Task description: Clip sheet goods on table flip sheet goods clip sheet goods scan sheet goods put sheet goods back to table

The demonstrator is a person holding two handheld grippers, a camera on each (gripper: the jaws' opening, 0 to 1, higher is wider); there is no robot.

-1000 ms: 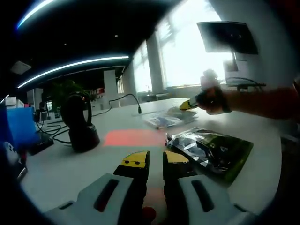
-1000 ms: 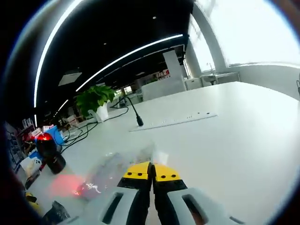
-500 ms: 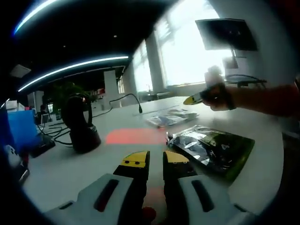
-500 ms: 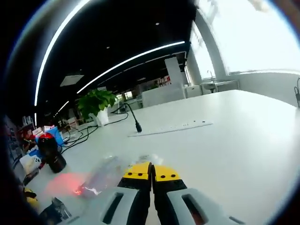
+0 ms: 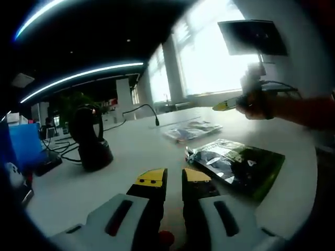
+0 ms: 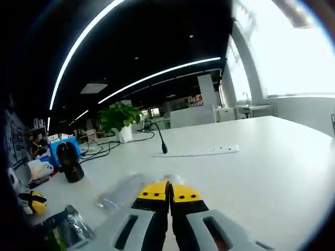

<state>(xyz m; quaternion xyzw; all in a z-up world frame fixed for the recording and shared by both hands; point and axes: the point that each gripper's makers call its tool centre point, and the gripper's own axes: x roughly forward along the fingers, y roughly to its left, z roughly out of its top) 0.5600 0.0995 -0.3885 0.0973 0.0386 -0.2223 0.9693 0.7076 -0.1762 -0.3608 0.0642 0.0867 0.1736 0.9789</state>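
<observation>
White bench [image 5: 131,151] surface carries two flat sealed packs of sheet goods. The dark green pack [image 5: 238,167] lies flat just ahead and to the right of the left gripper [image 5: 167,178], whose yellow-tipped fingers stand a narrow gap apart with nothing between them, hovering low over the bench. The clear pack [image 5: 191,130] lies flat farther off; in the right gripper view it sits just ahead and left of the right gripper [image 6: 168,192], not in its hold. That gripper's fingers are pressed together and empty, and in the left gripper view it is raised above the bench in a person's hand [image 5: 256,102], apart from both packs. Judging by this, the clear pack has likely been set down and the right gripper lifted clear, while the left waits close to the green pack, perhaps ready to clip it. One black scanner [image 5: 89,138] stands upright on the bench at left, facing the work area. One potted plant [image 6: 120,120] sits far back.
</observation>
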